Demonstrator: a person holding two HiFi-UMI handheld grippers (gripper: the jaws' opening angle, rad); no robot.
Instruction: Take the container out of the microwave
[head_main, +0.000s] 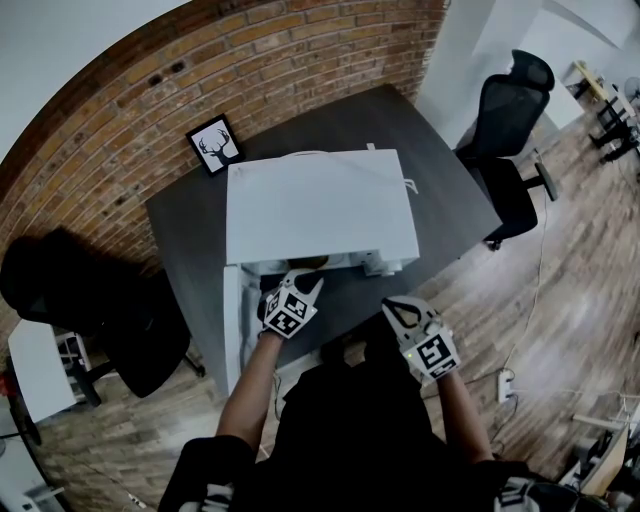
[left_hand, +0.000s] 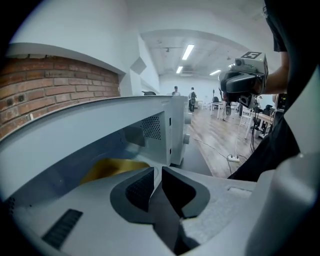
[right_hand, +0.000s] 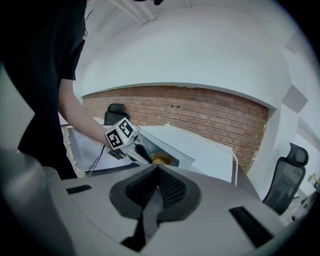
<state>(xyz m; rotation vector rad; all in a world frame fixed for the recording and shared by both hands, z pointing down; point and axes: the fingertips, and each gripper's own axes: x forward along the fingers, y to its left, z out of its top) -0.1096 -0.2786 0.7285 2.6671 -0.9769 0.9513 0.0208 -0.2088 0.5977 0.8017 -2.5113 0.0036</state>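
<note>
The white microwave (head_main: 320, 205) stands on the dark table (head_main: 440, 170) with its door (head_main: 232, 330) swung open to the left. Inside lies a yellow container (left_hand: 112, 167), also seen through the opening in the right gripper view as a yellow container (right_hand: 161, 159). My left gripper (head_main: 300, 282) is at the mouth of the opening, just in front of the container and not touching it; its jaws (left_hand: 157, 172) stand a narrow gap apart with nothing between them. My right gripper (head_main: 402, 308) hangs further back to the right, off the table's front edge, its jaws (right_hand: 157, 170) closed on nothing.
A framed deer picture (head_main: 215, 143) leans on the brick wall behind the microwave. Black office chairs stand at the right (head_main: 510, 120) and left (head_main: 90, 290). A power strip (head_main: 505, 383) and its cable lie on the wood floor.
</note>
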